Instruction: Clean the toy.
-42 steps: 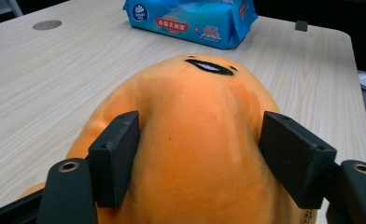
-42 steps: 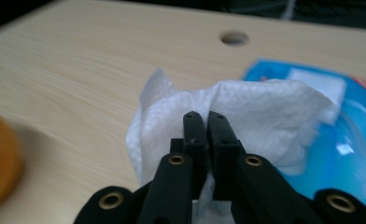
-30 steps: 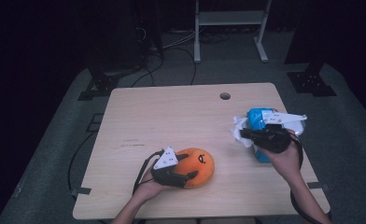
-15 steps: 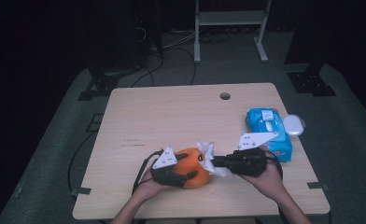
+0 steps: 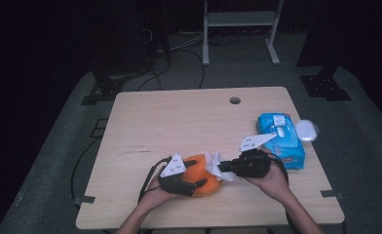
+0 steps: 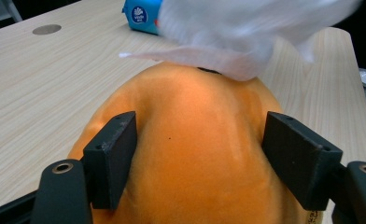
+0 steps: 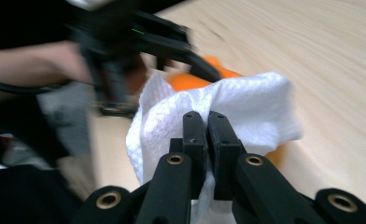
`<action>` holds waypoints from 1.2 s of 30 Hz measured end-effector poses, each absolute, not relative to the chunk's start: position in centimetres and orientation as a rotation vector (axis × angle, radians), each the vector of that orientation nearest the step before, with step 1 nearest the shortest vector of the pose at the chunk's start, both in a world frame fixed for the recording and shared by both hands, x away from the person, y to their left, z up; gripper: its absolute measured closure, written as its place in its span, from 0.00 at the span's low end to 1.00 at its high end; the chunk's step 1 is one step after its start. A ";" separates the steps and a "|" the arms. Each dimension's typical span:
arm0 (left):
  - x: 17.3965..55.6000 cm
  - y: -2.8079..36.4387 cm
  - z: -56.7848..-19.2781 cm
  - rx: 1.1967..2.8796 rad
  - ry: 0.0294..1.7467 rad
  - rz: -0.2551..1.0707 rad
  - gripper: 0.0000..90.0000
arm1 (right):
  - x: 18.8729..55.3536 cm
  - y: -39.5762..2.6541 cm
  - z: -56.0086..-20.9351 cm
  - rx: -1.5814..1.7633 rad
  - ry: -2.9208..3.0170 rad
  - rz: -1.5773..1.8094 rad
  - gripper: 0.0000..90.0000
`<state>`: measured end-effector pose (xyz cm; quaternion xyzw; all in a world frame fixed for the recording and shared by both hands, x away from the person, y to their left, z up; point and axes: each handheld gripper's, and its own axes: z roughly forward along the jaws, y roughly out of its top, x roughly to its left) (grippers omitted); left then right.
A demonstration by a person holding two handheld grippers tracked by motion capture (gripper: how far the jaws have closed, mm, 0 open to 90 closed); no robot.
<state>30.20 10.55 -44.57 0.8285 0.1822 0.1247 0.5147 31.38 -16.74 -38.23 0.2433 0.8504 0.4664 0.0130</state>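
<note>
Left tongs (image 5: 200,184) clamp orange plush toy (image 5: 204,178) on both sides, toy resting on bench (image 5: 179,122) near front edge. Right tongs (image 5: 224,168) pressed together, pinching white wipe (image 5: 214,163) against toy's right side. Blue wipe pack (image 5: 279,139) lies at bench's right edge.

A pale wooden counter (image 5: 179,126) with a round hole (image 5: 235,100) near its far edge is seen. An orange toy (image 5: 203,181) is rested near the front edge; a blue wipes pack (image 5: 281,141) is laid at the right.
</note>
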 end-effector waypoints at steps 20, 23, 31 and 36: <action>30.1 10.3 -44.6 2.032 0.395 0.323 0.29 | 32.2 -13.0 -40.9 0.699 2.547 1.360 0.72; 30.2 10.3 -44.4 2.046 0.394 0.322 0.27 | 32.1 -12.8 -41.3 0.717 2.540 1.360 0.76; 30.6 11.3 -42.9 2.134 0.433 0.302 0.11 | 31.6 -13.0 -41.8 0.739 2.526 1.308 0.90; 30.9 11.6 -43.6 2.121 0.424 0.296 0.23 | 31.4 -13.5 -41.5 0.734 2.513 1.289 0.93</action>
